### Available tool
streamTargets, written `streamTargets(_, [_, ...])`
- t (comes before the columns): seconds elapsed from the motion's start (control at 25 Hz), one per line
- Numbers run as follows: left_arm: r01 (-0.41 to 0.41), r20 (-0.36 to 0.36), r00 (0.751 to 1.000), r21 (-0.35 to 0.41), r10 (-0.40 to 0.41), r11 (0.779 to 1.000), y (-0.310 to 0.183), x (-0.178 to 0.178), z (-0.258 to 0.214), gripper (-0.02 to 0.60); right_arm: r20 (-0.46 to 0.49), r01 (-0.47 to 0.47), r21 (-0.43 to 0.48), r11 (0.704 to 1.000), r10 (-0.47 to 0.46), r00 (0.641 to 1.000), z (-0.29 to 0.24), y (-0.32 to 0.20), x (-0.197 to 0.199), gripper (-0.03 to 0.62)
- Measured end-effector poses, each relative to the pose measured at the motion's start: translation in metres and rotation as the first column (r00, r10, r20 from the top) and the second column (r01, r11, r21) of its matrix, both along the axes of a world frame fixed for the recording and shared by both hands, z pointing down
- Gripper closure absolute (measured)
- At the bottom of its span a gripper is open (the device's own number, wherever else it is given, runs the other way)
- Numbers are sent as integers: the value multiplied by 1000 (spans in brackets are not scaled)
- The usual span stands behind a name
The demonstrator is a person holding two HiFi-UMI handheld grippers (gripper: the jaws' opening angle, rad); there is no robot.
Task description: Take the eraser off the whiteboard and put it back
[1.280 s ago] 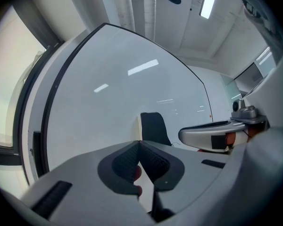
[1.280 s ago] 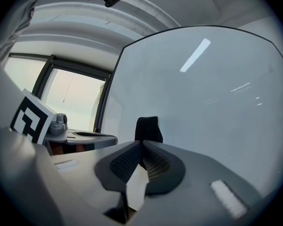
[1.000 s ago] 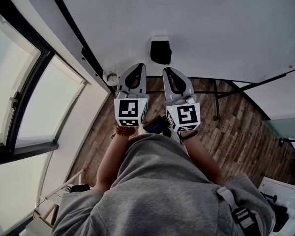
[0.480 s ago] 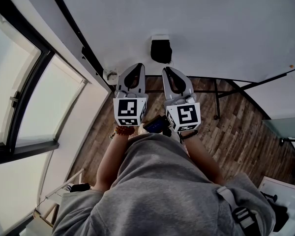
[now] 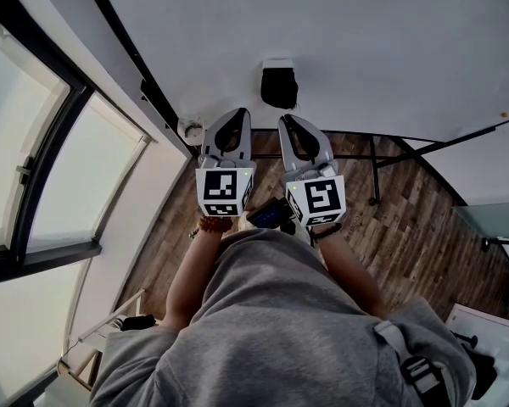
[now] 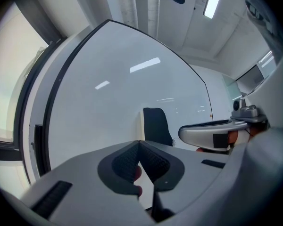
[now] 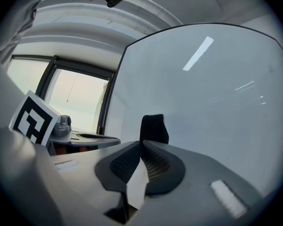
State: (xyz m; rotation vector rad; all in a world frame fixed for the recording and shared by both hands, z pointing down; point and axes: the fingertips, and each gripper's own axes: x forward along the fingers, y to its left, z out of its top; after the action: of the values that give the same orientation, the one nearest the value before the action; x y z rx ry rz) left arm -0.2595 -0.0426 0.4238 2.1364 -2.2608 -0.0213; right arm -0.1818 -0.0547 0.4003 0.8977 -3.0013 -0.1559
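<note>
Head view, student: what faces the jaws, and in what room?

Tutor: A whiteboard [image 5: 365,41] stands ahead of both jaw pairs. Beneath them lies a wooden plank floor [image 5: 407,227]. To the left of the left gripper [image 5: 235,114] is a large dark-framed window [image 5: 34,142].

Student: Where is the eraser?

Tutor: The black eraser [image 5: 277,87] sits on the board just beyond the tips. It lies between the line of the left gripper and that of the right gripper [image 5: 287,119] and touches neither. From the tips to the eraser, only bare board shows.

Student: And the jaws?

Tutor: Each gripper view shows its pair closed, ribbed pad against pad at the tips.

Student: What else surrounds them?

Tutor: The board's dark stand [image 5: 373,172] is to the right of the right jaws. The person's grey sweatshirt [image 5: 271,329] is behind both grippers. A ceiling light strip [image 6: 212,1] is overhead.
</note>
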Motion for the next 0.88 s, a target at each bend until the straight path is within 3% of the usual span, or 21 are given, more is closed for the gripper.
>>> streamTargets(0.88, [-12,-10,1000,-17,11,1000,-4,0,8,574,-12,-12,-11,1000,11,1000,6,-7,0,566])
